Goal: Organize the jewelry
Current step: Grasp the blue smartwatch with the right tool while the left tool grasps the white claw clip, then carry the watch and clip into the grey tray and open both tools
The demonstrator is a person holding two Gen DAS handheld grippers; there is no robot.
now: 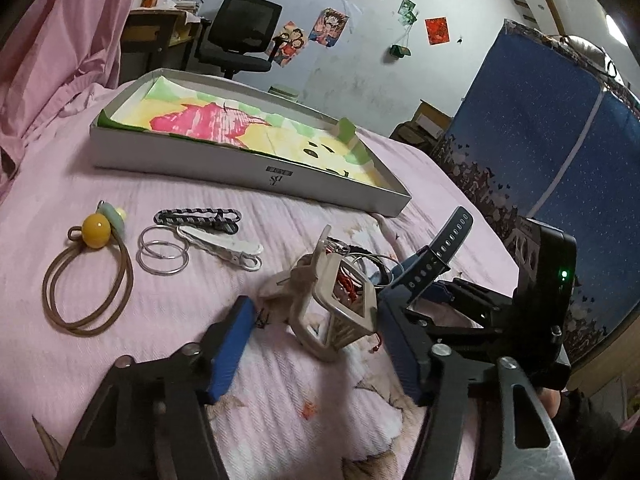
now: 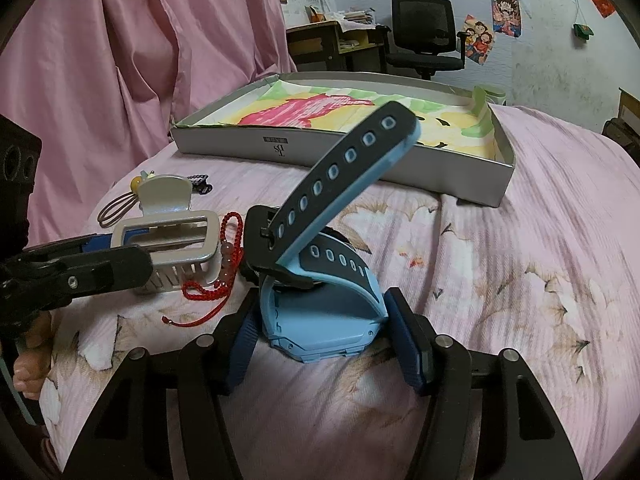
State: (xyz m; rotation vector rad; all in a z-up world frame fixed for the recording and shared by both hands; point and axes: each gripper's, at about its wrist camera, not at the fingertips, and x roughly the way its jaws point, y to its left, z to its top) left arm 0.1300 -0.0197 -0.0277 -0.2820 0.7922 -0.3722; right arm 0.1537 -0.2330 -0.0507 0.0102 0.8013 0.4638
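Right gripper (image 2: pixel 326 344): jaws closed against the sides of blue watch (image 2: pixel 320 320), on the bedspread (image 2: pixel 520 280), strap sticking up. Left gripper (image 1: pixel 316 340): jaws wide, straddling beige hair claw (image 1: pixel 332 304), contact unclear, apparently not gripped. Box (image 1: pixel 248 172) beyond: lined, no jewelry visible inside. Judged barely begun; everything left to move.

Left view only: hair tie with yellow bead (image 1: pixel 96 232), two metal rings (image 1: pixel 160 252), white clip (image 1: pixel 224 244), braided strap (image 1: pixel 200 216). Right view only: red bead bracelet (image 2: pixel 224 260) beside the claw, clear.
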